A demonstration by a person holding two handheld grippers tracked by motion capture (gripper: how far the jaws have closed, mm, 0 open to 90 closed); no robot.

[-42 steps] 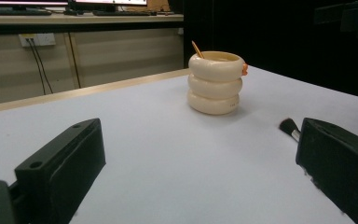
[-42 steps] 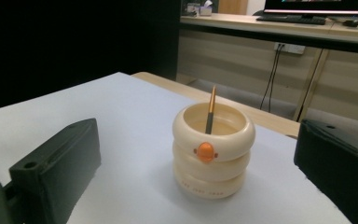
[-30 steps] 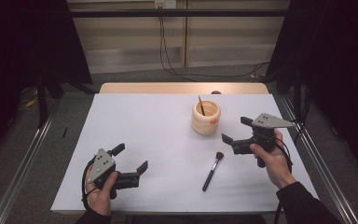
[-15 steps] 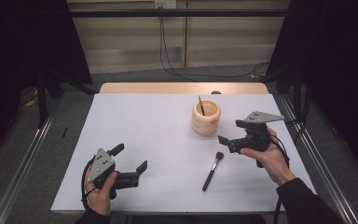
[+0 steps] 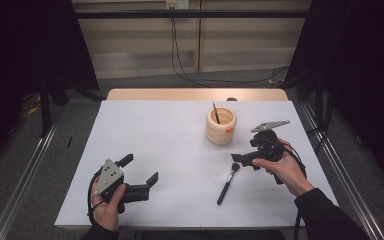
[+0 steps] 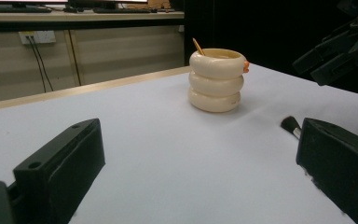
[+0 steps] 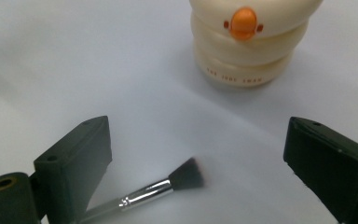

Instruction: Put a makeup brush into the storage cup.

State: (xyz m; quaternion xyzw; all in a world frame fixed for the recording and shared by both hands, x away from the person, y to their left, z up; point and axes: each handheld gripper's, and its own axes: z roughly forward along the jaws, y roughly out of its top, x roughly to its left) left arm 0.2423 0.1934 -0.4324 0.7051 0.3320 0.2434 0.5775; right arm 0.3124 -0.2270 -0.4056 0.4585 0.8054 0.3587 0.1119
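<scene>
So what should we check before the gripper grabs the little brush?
1. Right hand-held gripper open: ok, the jaws stand wide apart.
2. Brush free to grab: ok, it lies flat on the white table, nothing on it.
3. Gripper lined up: ok, in the right gripper view the bristles sit between the jaws.
4. Pads touching the brush: not ok, not yet.
5. Cream holder out of the way: ok, it stands apart from the brush.
6. Left hand-held gripper out of the way: ok, it is open at the table's near left.
</scene>
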